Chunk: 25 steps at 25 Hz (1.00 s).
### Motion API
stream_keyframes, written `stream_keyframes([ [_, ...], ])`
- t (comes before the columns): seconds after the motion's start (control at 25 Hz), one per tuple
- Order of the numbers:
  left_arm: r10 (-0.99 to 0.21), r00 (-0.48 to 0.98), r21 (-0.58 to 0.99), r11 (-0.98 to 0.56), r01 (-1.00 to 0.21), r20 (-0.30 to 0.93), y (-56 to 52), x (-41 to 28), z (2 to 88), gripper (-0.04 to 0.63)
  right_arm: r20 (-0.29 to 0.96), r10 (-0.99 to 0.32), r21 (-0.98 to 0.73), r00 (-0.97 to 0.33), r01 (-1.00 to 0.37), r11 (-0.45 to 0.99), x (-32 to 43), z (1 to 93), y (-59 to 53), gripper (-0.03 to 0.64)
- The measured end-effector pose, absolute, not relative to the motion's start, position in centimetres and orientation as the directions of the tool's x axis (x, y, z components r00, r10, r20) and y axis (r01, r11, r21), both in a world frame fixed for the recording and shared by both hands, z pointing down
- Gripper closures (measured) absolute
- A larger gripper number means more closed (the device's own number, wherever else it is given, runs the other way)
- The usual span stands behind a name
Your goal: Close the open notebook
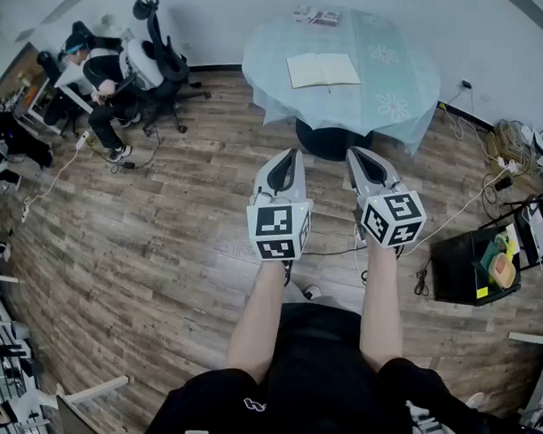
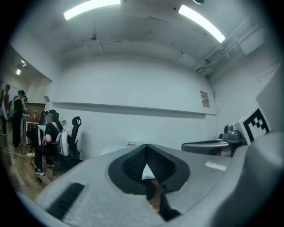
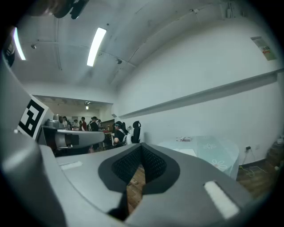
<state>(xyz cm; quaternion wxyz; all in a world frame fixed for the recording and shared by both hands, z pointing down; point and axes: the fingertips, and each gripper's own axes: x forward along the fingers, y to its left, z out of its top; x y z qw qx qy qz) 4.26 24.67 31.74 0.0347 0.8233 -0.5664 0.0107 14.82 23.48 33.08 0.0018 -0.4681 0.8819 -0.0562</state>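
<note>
The open notebook (image 1: 323, 70) lies flat with its pale pages up on the round table with a light blue flowered cloth (image 1: 396, 78). My left gripper (image 1: 287, 155) and right gripper (image 1: 355, 153) are held level side by side over the wood floor, short of the table and pointing at it. Both are shut with nothing between the jaws. In the left gripper view, the left gripper (image 2: 145, 148) has its pads meeting at the tip. The right gripper (image 3: 141, 148) looks the same in its own view, with the table (image 3: 217, 153) ahead to the right.
A small stack of printed items (image 1: 316, 16) sits at the table's far edge. The dark table base (image 1: 332, 138) stands just ahead of the grippers. A person sits among office chairs (image 1: 157, 61) at the left. A black box with objects (image 1: 479, 263) and cables (image 1: 458, 214) lie at the right.
</note>
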Motion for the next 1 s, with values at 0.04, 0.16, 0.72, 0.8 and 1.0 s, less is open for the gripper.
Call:
stream_keyframes([
  [0.04, -0.931, 0.359, 0.043, -0.357, -0.933, 0.058, 24.6, 4.4, 31.7, 0.592, 0.049, -0.825, -0.097, -0.563, -0.824, 0.558, 14.9, 32.9, 23.4, 0.607],
  [0.16, -0.930, 0.363, 0.043, -0.361, -0.932, 0.062, 24.6, 4.8, 31.5, 0.592, 0.045, -0.819, -0.085, -0.572, -0.819, 0.567, 15.1, 32.5, 23.4, 0.607],
  [0.72, -0.932, 0.361, 0.044, -0.359, -0.932, 0.023, 23.7, 5.9, 29.3, 0.592, -0.029, -0.844, -0.094, -0.535, -0.840, 0.535, 18.8, 29.6, 21.8, 0.606],
  [0.8, -0.937, 0.350, 0.049, -0.349, -0.936, 0.020, 23.5, 5.5, 29.2, 0.592, -0.031, -0.843, -0.091, -0.538, -0.838, 0.538, 18.7, 29.4, 21.7, 0.606],
  [1.0, -0.942, 0.336, 0.062, -0.335, -0.940, 0.012, 22.4, 4.6, 29.3, 0.592, -0.027, -0.833, -0.089, -0.552, -0.829, 0.552, 18.1, 29.8, 20.6, 0.606],
])
